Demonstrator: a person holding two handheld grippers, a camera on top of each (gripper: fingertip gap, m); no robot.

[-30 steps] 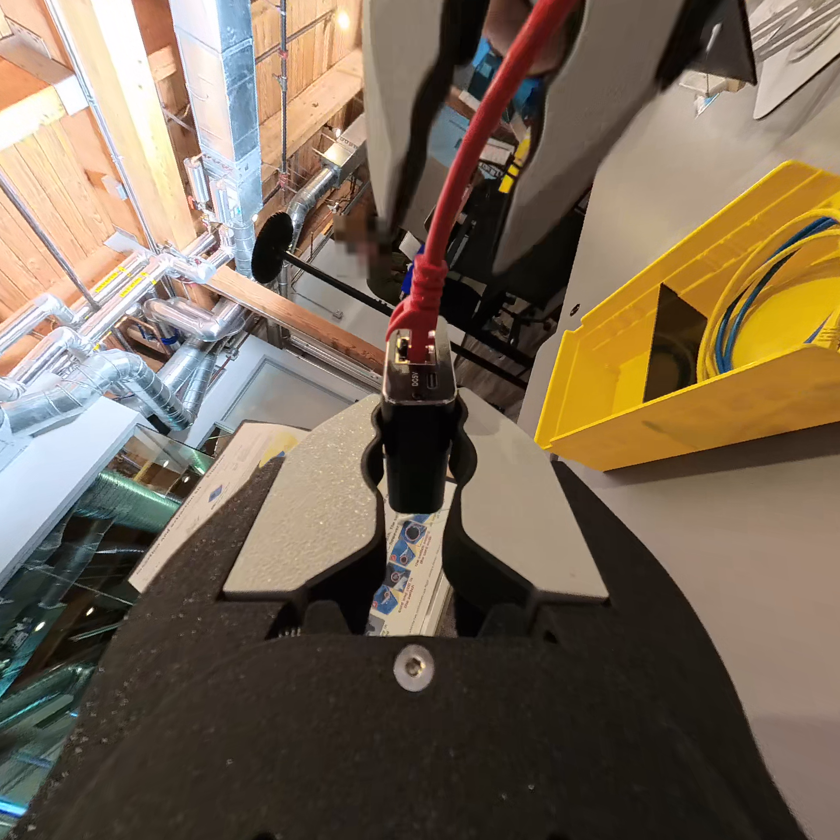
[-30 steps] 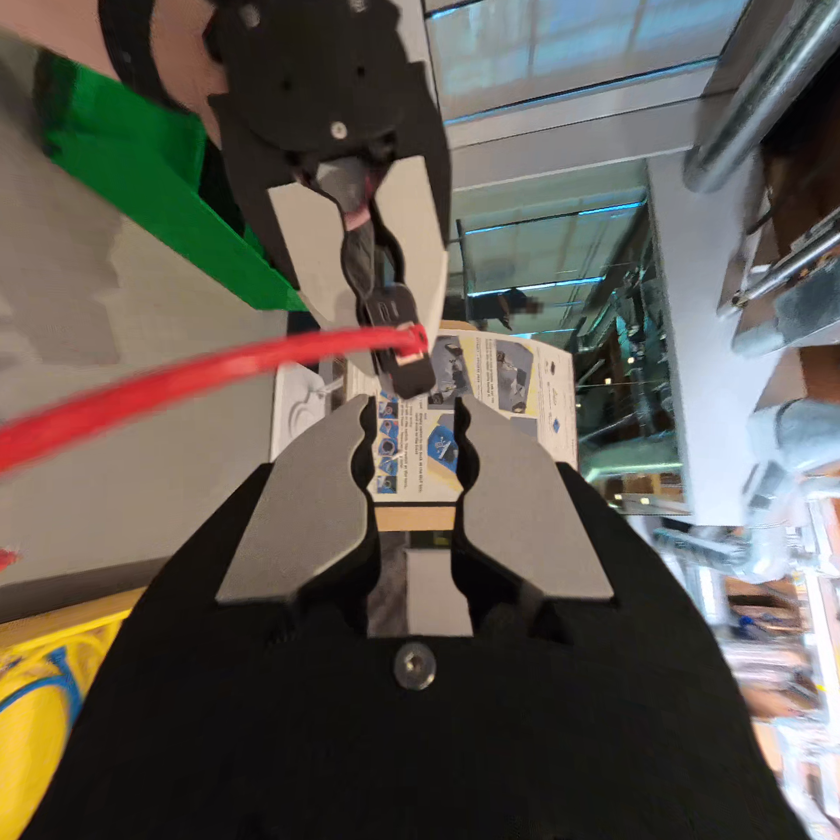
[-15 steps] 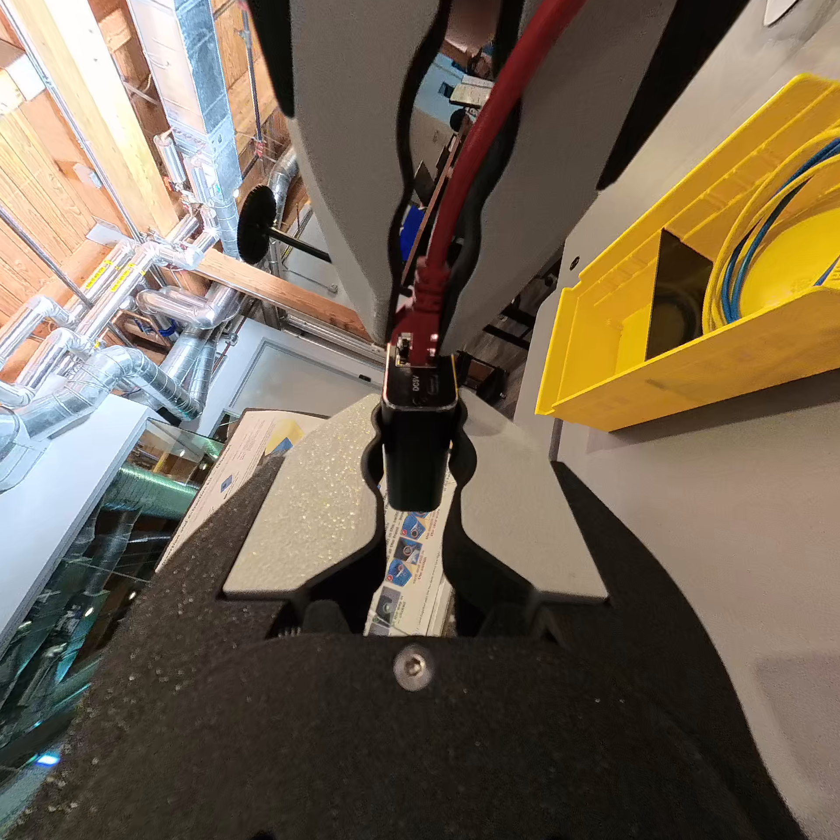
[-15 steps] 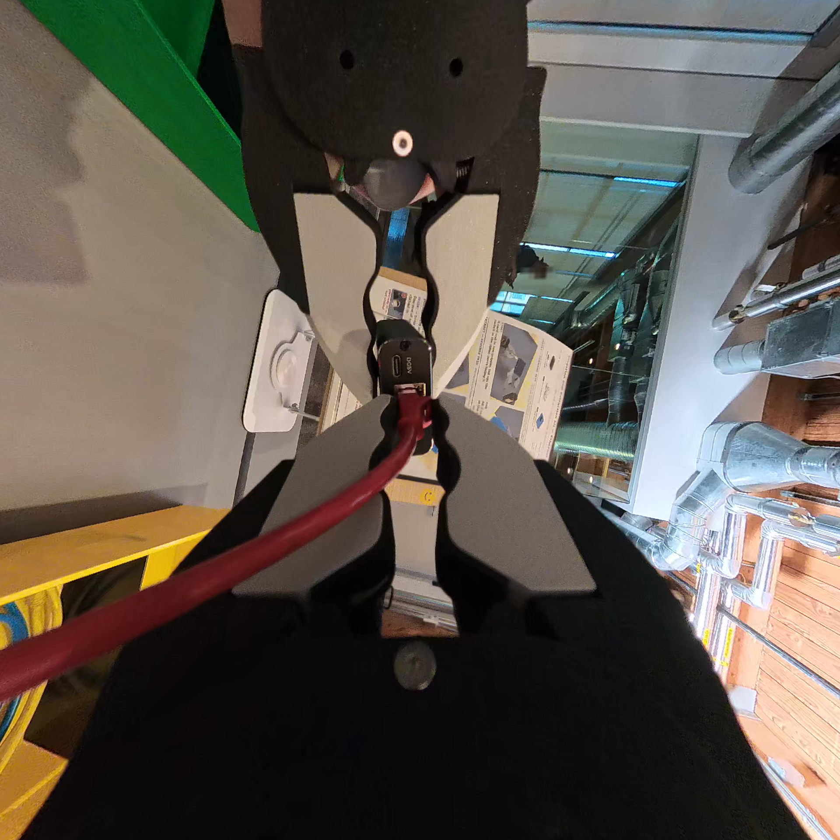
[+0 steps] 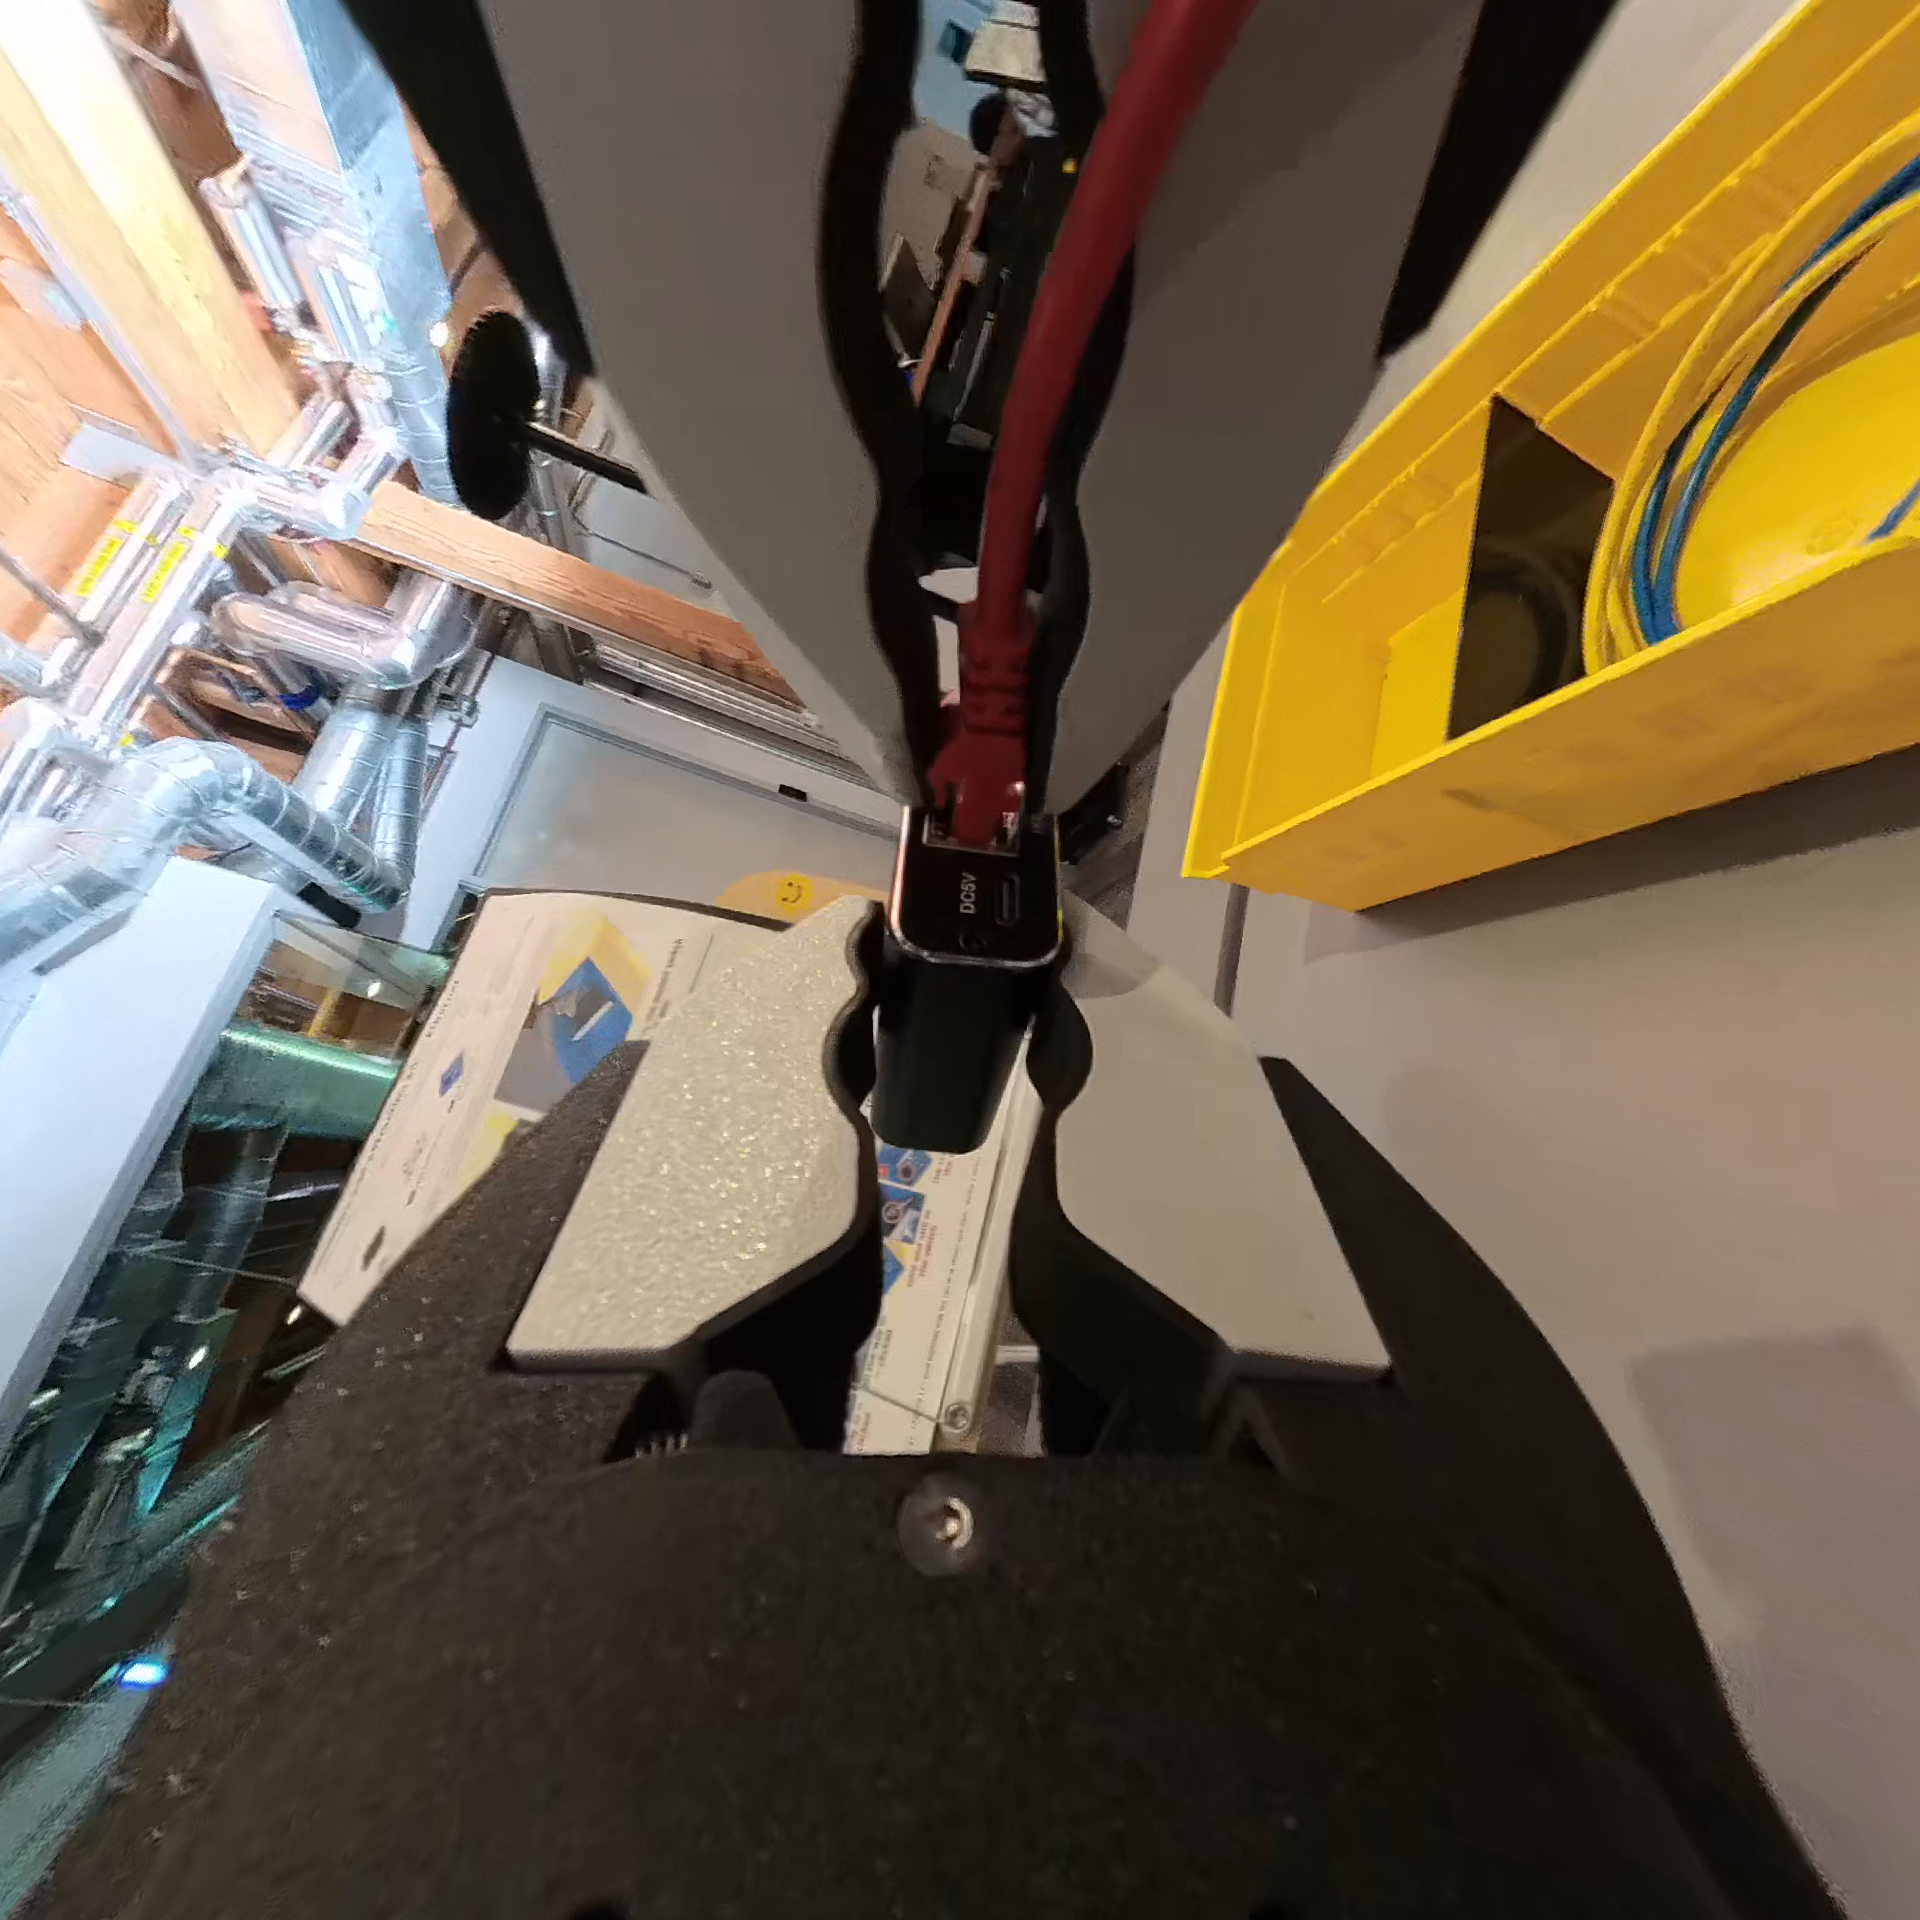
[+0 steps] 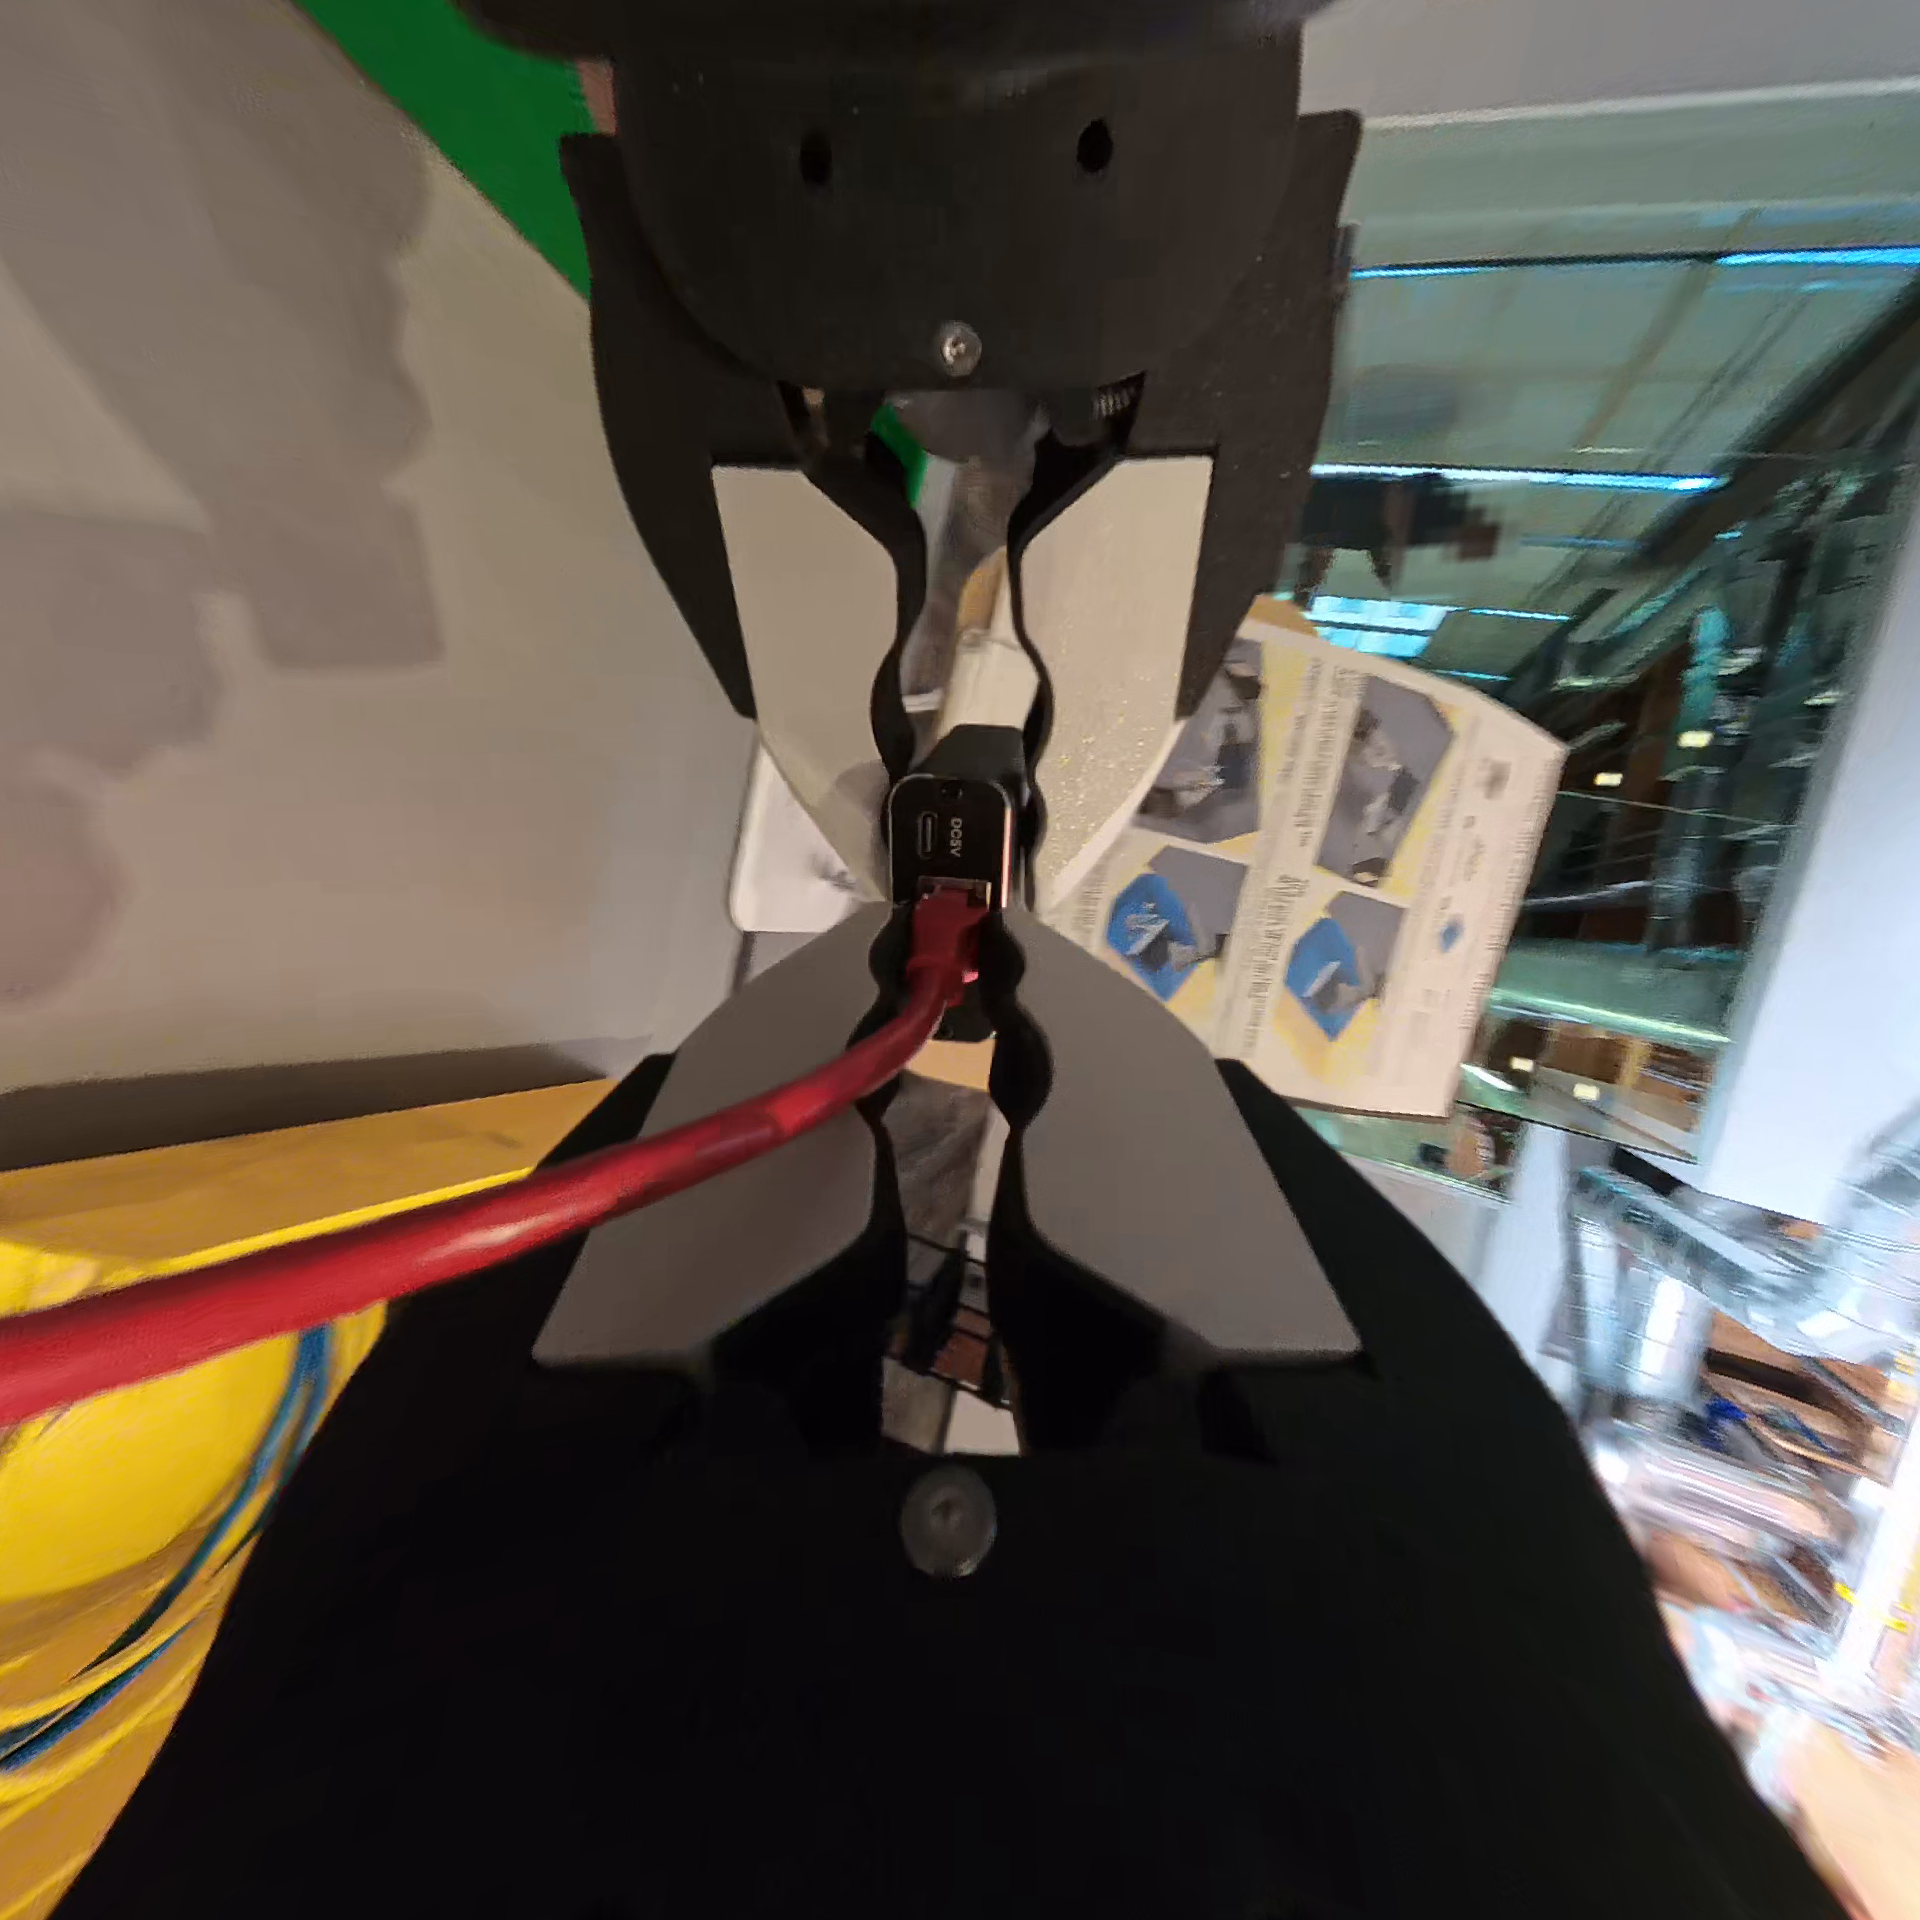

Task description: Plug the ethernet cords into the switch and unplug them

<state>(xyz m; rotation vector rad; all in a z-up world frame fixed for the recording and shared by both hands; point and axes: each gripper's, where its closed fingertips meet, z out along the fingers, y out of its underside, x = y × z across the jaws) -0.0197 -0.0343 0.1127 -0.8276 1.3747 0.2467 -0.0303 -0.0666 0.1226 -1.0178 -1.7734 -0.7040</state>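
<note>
The left gripper [image 5: 961, 997] is pinching the small black switch [image 5: 961, 971] between its grey fingers [image 5: 727, 1101], which are pressing on the switch's two sides near their tips, so that the port end is sticking out past them. The red ethernet cord [image 6: 644, 1164] is sitting with its plug in the port at that end, beside a smaller slot on the same face. The right gripper [image 6: 951, 971] is facing the left one tip to tip, its fingers [image 6: 1122, 1153] closing in around the red plug boot right at the switch; they are lying close on both sides of it, though whether they are truly clamping it is hard to tell. From the plug the cord is running back between the right fingers and off to the left over a yellow bin [image 5: 1558, 769], which is holding coils of yellow and blue cable [image 5: 1652, 540]. The bin is resting on a grey worktop [image 5: 1558, 1143]. In the right wrist view a green bin [image 6: 499, 135] is showing behind the left gripper, and a printed sheet with pictures [image 6: 1340, 883] is standing just past the worktop's edge. Silver ducts [image 5: 260, 800] and wooden beams are filling the far background.
</note>
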